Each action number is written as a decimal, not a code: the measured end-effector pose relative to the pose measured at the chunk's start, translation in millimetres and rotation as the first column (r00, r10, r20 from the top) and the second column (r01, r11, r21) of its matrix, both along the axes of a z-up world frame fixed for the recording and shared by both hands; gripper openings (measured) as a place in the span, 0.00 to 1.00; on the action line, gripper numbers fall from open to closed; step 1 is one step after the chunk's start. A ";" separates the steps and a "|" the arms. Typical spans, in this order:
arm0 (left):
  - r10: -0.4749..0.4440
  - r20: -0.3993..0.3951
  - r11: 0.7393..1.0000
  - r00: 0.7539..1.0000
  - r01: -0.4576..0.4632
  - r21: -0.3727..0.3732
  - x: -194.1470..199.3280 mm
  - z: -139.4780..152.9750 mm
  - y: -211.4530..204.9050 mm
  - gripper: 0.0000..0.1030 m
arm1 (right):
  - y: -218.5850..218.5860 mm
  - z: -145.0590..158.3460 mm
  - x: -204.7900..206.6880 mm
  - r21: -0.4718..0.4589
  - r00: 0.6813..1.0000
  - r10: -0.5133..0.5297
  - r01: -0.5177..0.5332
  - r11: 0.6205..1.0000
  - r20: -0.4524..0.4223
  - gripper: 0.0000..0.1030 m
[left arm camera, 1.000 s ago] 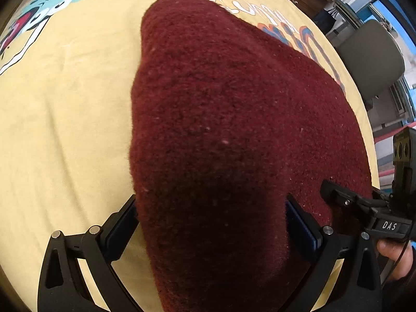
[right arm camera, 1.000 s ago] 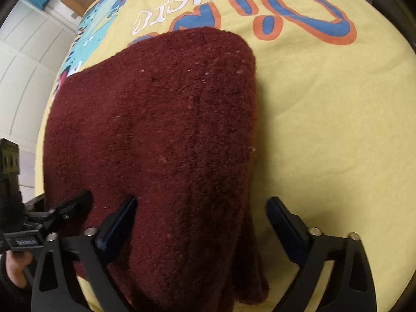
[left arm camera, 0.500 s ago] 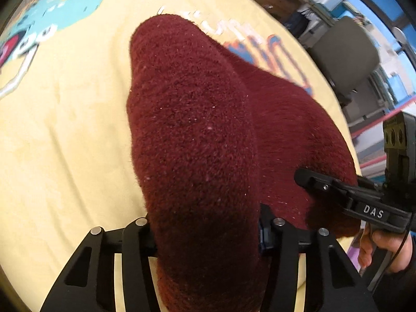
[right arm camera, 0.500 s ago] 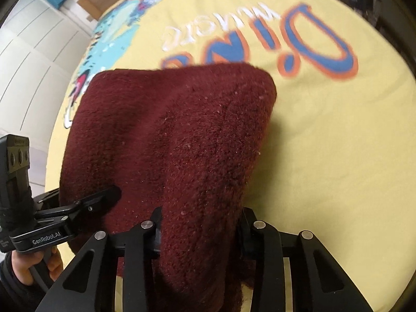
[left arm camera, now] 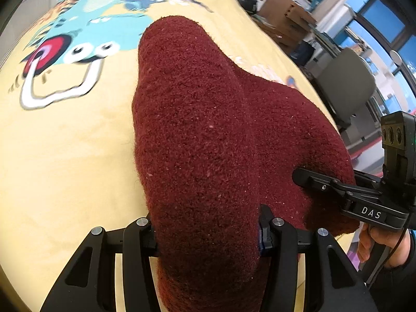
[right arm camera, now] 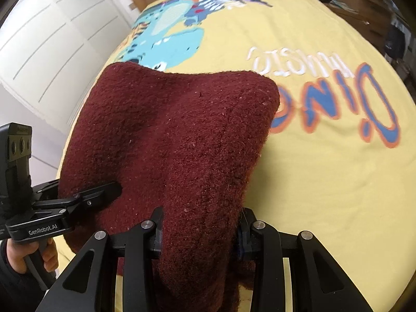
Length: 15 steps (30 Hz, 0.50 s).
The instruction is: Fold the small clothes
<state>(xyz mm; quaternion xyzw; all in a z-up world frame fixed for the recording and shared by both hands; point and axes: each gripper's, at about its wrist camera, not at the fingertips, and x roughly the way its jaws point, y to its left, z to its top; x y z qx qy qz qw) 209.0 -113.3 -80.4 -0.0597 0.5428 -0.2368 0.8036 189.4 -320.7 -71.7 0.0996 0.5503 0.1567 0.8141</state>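
Note:
A dark red fleece garment [left arm camera: 202, 135] [right arm camera: 182, 135] is bunched up and lifted off a yellow printed bed cover [left arm camera: 65, 156] [right arm camera: 325, 182]. My left gripper [left arm camera: 208, 234] is shut on the garment's near left edge, which swells out between its fingers. My right gripper [right arm camera: 200, 231] is shut on the near right edge the same way. Each gripper shows in the other's view: the right gripper [left arm camera: 345, 195] at the cloth's right side, the left gripper [right arm camera: 65, 208] at its left side. The cloth hangs between them and its far end still touches the cover.
The cover carries a dinosaur print [left arm camera: 85, 26] and blue-orange lettering [right arm camera: 338, 98]. A grey chair [left arm camera: 345, 85] and cardboard boxes [left arm camera: 286, 13] stand beyond the bed's right side. White cupboard doors [right arm camera: 46, 46] lie to the left. A hand [left arm camera: 377, 244] holds the right gripper's handle.
Both grippers closed from wide open onto the garment's near edge, then rose and drew back, lifting the cloth; more of the bed cover and room shows now.

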 end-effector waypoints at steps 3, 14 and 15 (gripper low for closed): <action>0.018 -0.029 1.000 0.999 -0.018 0.009 -3.7 -23.0 11.4 0.44 | 16.1 -24.4 -1.3 -0.033 0.999 0.002 -0.004 0.999 -0.043 0.36; 0.065 -0.091 0.998 0.994 -0.063 0.016 -8.4 -58.6 42.6 0.65 | 11.3 -61.7 -3.0 -0.074 0.996 -0.039 0.033 0.997 -0.081 0.62; 0.074 -0.087 0.997 0.993 -0.072 0.021 -8.4 -55.9 42.2 0.66 | 6.8 -60.5 2.4 -0.071 0.996 -0.040 0.034 0.997 -0.080 0.62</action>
